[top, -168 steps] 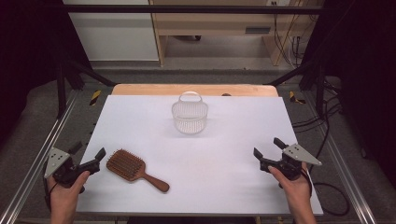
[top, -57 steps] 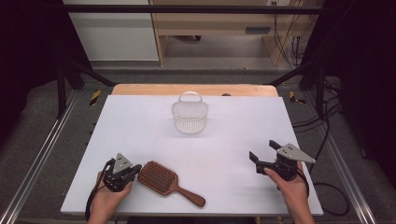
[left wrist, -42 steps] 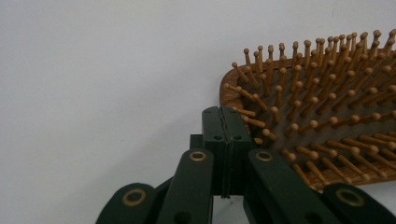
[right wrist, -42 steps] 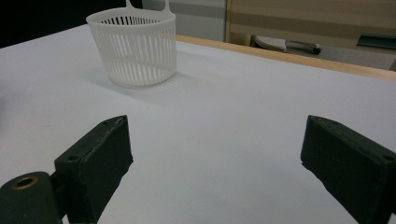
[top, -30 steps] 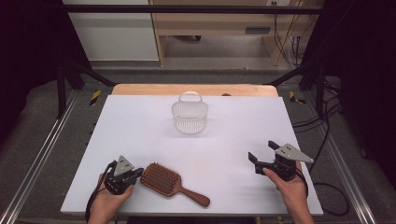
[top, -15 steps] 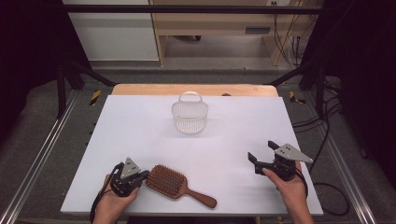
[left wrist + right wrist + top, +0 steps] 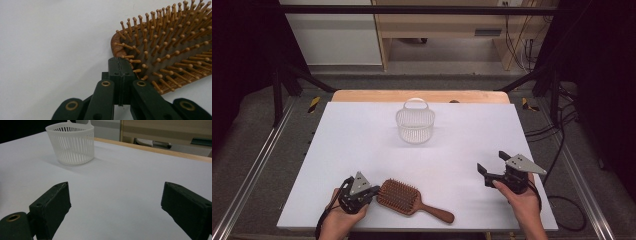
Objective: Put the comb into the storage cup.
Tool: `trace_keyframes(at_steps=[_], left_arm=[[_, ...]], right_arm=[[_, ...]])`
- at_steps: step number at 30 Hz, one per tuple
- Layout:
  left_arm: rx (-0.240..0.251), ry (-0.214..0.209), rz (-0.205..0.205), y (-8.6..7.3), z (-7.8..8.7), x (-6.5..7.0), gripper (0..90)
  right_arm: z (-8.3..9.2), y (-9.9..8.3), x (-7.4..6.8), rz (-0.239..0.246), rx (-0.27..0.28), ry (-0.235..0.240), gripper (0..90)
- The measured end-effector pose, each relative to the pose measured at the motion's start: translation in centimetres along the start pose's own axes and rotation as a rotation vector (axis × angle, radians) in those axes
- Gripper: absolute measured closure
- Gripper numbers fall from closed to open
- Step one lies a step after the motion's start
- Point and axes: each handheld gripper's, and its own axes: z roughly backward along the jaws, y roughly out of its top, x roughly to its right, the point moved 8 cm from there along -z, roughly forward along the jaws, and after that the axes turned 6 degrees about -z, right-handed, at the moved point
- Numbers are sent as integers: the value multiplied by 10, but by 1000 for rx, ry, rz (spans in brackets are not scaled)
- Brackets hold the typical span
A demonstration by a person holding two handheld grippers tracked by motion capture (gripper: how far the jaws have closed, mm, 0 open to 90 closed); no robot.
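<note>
Left claw low, closed, tips against hairbrush head — right claw agape.

brush: on tabletop, near edge, seemingly touching my left tongs
basket: far centre
right tongs: well right

No lettering, label, brand or number can be read anywhere in these views. The hairbrush, the white basket and the table carry no print, as far as the coarse high view lets one judge.
</note>
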Motion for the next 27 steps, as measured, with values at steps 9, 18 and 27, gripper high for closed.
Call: trace_keyframes(at_steps=[9,18,27], left_arm=[[5,-12,-14,3,-2,5,900],[39,-7,-7,5,2,1,900],[193,132,65,12,29,-33,900]], right_arm=[[-1,-1,-1,5,-5,-2,89],[-1,-1,-2,5,-13,5,89],[0,-2,-10,-5,-77,49,88]])
